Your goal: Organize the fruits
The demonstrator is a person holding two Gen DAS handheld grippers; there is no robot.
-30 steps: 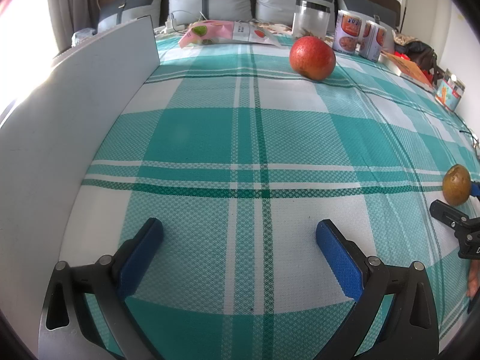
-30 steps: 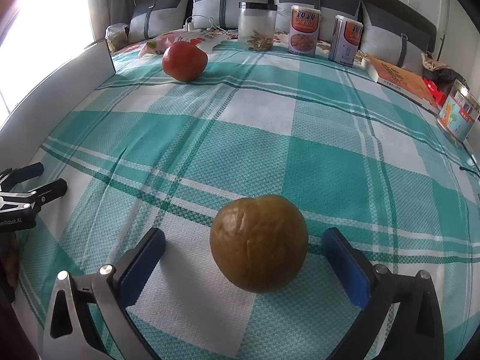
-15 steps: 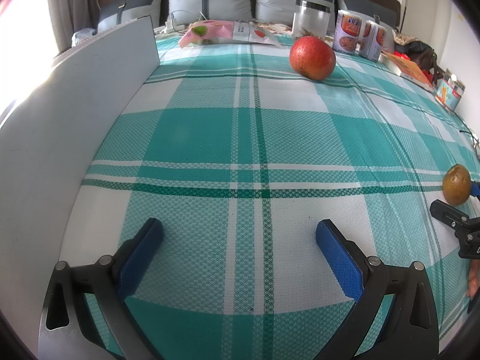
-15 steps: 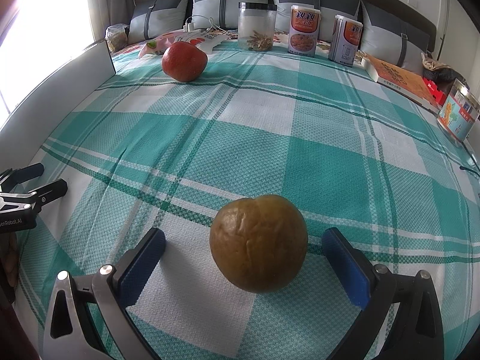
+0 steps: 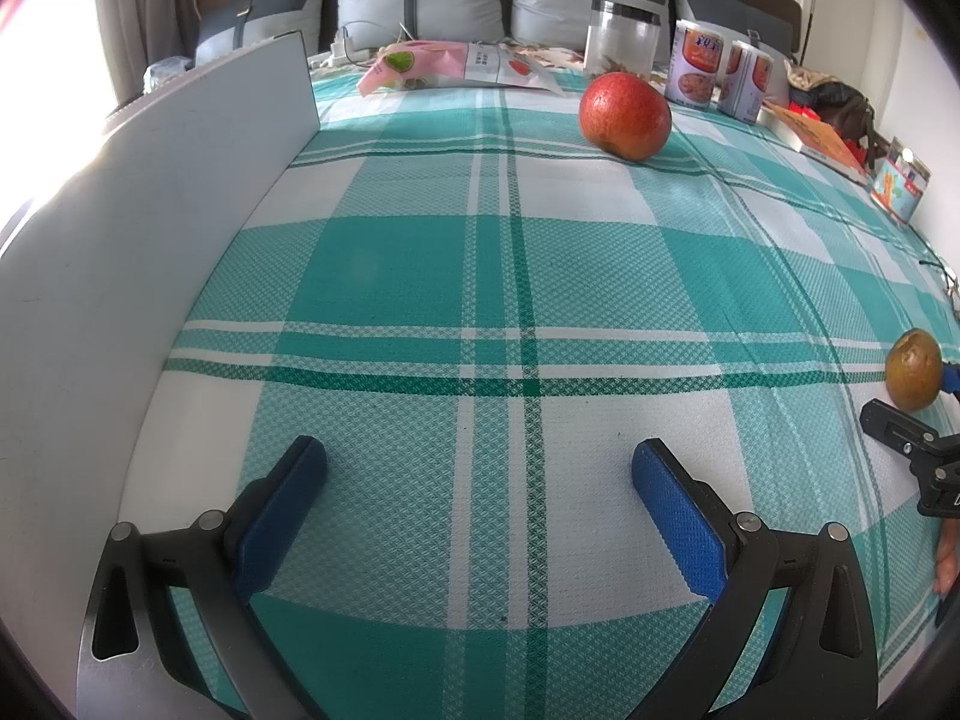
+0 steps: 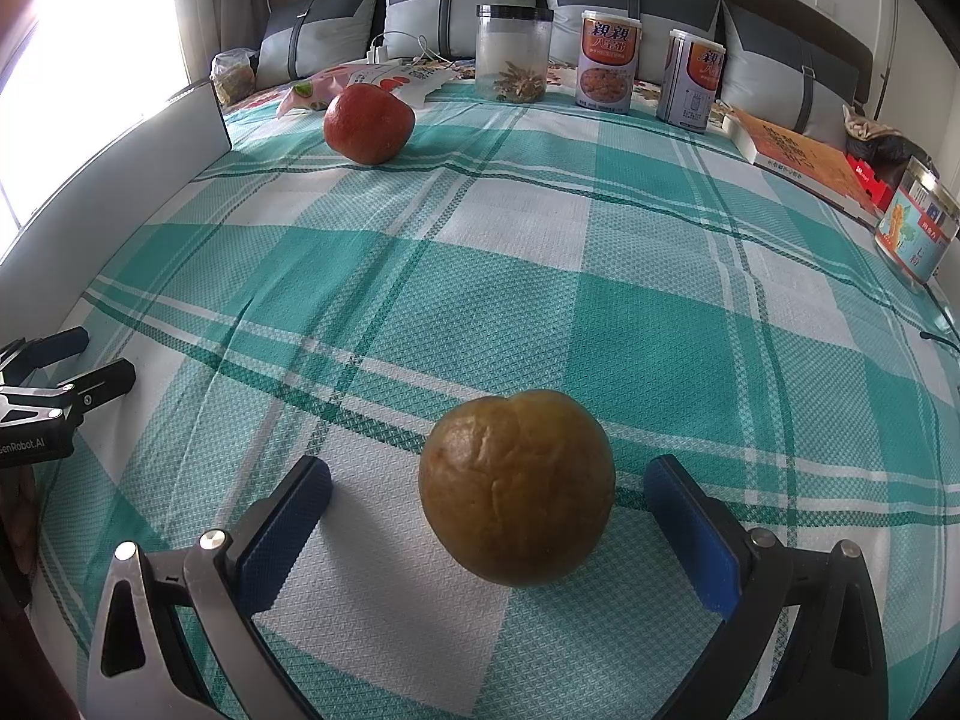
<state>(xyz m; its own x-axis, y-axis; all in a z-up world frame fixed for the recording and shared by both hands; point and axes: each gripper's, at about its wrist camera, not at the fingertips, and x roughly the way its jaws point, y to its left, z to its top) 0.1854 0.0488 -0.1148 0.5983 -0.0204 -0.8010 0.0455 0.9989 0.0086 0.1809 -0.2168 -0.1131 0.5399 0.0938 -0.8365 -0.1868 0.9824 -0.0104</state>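
Observation:
A brownish-yellow round fruit (image 6: 516, 486) rests on the teal plaid cloth between the spread fingers of my right gripper (image 6: 489, 480), which is open and not touching it. The same fruit (image 5: 913, 369) shows at the far right of the left wrist view, with the right gripper's black finger (image 5: 900, 429) beside it. A red apple-like fruit (image 5: 624, 115) (image 6: 368, 123) lies far back on the cloth. My left gripper (image 5: 477, 462) hovers open over bare cloth, with nothing between its blue pads.
A white board (image 5: 150, 192) stands upright along the left side. At the back are a snack bag (image 5: 456, 63), a clear jar (image 6: 514, 54), two cans (image 6: 609, 63), a book (image 6: 798, 153) and a small tin (image 6: 915, 231). Grey pillows line the headboard.

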